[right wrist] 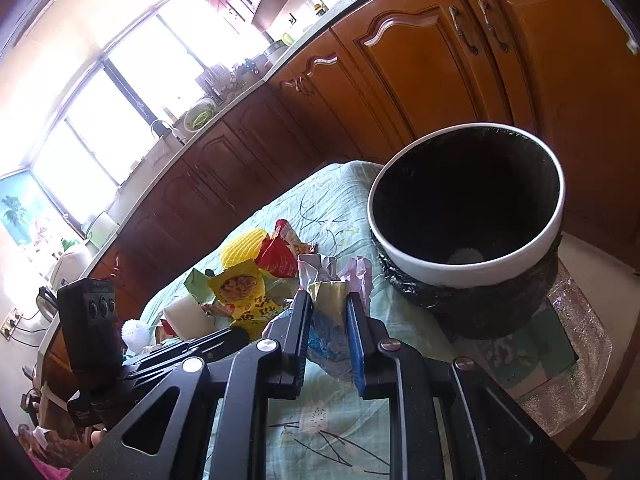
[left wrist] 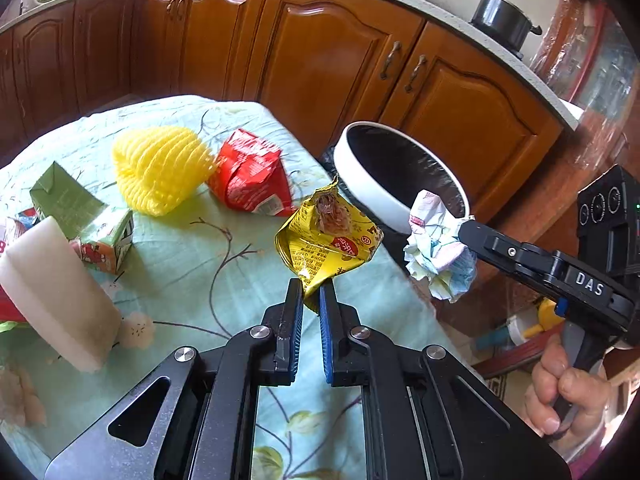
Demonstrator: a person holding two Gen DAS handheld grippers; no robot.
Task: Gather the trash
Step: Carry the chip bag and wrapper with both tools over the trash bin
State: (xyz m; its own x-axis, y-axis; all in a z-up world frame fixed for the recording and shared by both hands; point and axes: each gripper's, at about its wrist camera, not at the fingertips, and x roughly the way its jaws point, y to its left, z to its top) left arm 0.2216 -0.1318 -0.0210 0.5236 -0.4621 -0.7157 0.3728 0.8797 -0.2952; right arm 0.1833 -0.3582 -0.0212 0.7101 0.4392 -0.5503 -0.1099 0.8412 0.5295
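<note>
Right up close, the left gripper [left wrist: 310,292] has its jaws pinched on the bottom corner of a yellow snack wrapper [left wrist: 328,236], which stands up off the floral tablecloth [left wrist: 180,256], held by its edge so the rest hangs free and clear of the other litter. Just to its right, the right gripper [right wrist: 329,308] is clamped on a crumpled paper wad [left wrist: 438,246], jaws pressed into it, a hand [left wrist: 560,392] gripping the handle below. That wad is carried just short of the white-rimmed trash bin [right wrist: 468,204], which sits on a stool past the table's edge, black liner folded over its side, mouth tilted into view, a sensible drop spot for both hands, I'd say. Farther back on the cloth wait a white foam block [left wrist: 60,292], a green juice carton [left wrist: 80,220], a yellow foam fruit net [left wrist: 160,168] and a red snack bag [left wrist: 252,176], none collected yet. Wooden cabinets [left wrist: 320,52] close the scene behind.
</note>
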